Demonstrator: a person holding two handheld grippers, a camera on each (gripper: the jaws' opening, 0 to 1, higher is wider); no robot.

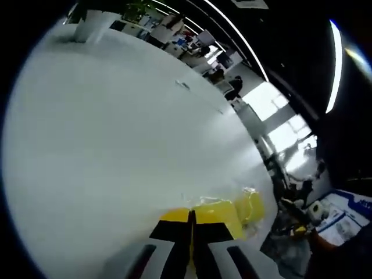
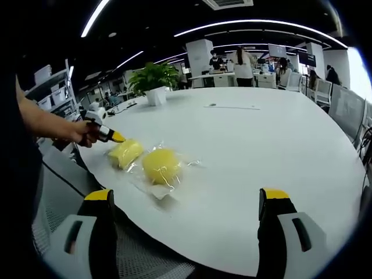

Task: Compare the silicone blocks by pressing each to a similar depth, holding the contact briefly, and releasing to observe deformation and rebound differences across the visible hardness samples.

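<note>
In the right gripper view, the right gripper [image 2: 189, 218] holds its yellow-tipped fingers wide apart at the near edge of the smooth white desk [image 2: 273, 145]. Ahead lie a rounded yellow silicone block [image 2: 161, 165] and an oblong yellow block [image 2: 125, 152], both in crinkled clear wrap. The left gripper [image 2: 115, 136], fingers together, touches the oblong block's end. A potted plant [image 2: 153, 78] stands far off across open desk.

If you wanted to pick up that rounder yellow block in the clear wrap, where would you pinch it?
Probably across the middle of the rounder yellow block, coming down from above with a jaw on each flank. It lies flat on the white table, domed and soft, so the sides give the surest hold. The loose clear wrap would likely slip.
</note>
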